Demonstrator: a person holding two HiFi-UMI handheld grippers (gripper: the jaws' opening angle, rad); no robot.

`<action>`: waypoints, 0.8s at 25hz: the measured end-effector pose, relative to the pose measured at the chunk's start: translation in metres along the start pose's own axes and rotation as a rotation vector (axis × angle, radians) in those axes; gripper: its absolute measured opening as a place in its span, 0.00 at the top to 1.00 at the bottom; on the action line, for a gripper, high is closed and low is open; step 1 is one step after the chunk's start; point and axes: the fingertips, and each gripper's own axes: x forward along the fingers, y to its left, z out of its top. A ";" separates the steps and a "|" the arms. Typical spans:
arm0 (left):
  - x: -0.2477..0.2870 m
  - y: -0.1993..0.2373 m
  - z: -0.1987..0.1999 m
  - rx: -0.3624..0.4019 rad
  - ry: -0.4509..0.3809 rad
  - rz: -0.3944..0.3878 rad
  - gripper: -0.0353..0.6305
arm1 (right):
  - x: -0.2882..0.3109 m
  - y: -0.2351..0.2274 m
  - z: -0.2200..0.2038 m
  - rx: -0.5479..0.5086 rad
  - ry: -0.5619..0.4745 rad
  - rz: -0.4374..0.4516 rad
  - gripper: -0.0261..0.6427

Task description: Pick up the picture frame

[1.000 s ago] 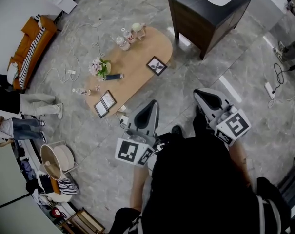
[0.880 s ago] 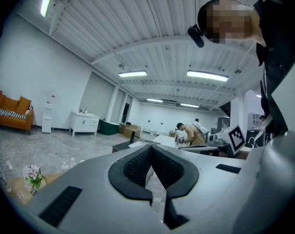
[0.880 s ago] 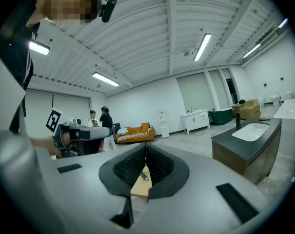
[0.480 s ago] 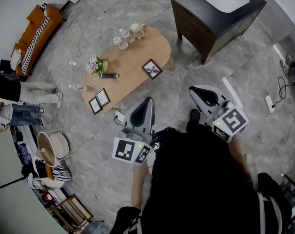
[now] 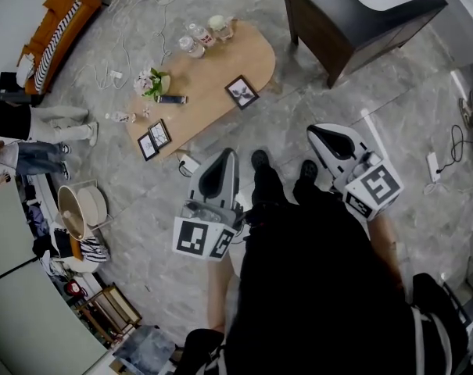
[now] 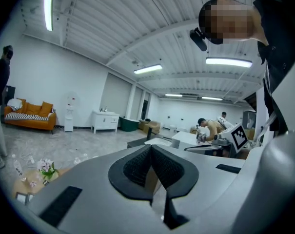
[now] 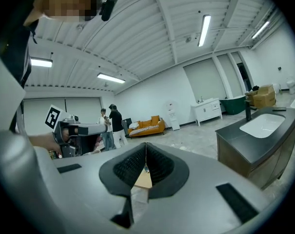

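A dark picture frame [image 5: 241,92] lies flat near the right end of the oval wooden table [image 5: 209,69]. Two smaller frames [image 5: 154,139] lie side by side at the table's near left end. My left gripper [image 5: 223,159] is shut and empty, held over the floor short of the table and pointing at it. Its pads meet at the tip in the left gripper view [image 6: 151,147]. Off to the right, my right gripper [image 5: 316,133] is also shut and empty, and its jaws close together in the right gripper view [image 7: 146,145]. Neither gripper touches a frame.
On the table stand a flower bunch [image 5: 152,83], a dark remote [image 5: 173,99] and several bottles [image 5: 195,41]. A dark cabinet [image 5: 338,22] with a white basin stands at the back right. An orange sofa [image 5: 56,18], people [image 5: 21,135], a basket [image 5: 81,209] and floor cables lie to the left.
The person has stepped toward the table, and both grippers have moved forward with them. The shoes now show between the grippers. Both stay shut.
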 end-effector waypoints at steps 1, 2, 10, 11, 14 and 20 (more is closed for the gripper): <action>0.000 0.002 0.000 0.001 0.006 0.004 0.93 | 0.003 0.000 -0.001 0.004 0.004 0.006 0.94; 0.000 0.005 0.000 0.001 0.011 0.008 0.93 | 0.006 0.000 -0.001 0.008 0.006 0.012 0.94; 0.010 0.060 -0.003 0.007 0.027 0.007 0.93 | 0.047 -0.002 0.002 0.006 0.012 -0.003 0.94; 0.015 0.069 -0.003 0.006 0.029 0.003 0.93 | 0.052 -0.003 0.005 -0.002 0.015 -0.007 0.94; 0.030 0.091 0.003 0.008 0.024 -0.020 0.93 | 0.069 -0.010 0.015 -0.036 0.025 -0.025 0.94; 0.066 0.143 0.007 -0.011 0.007 -0.082 0.93 | 0.109 -0.022 0.030 -0.040 0.042 -0.082 0.94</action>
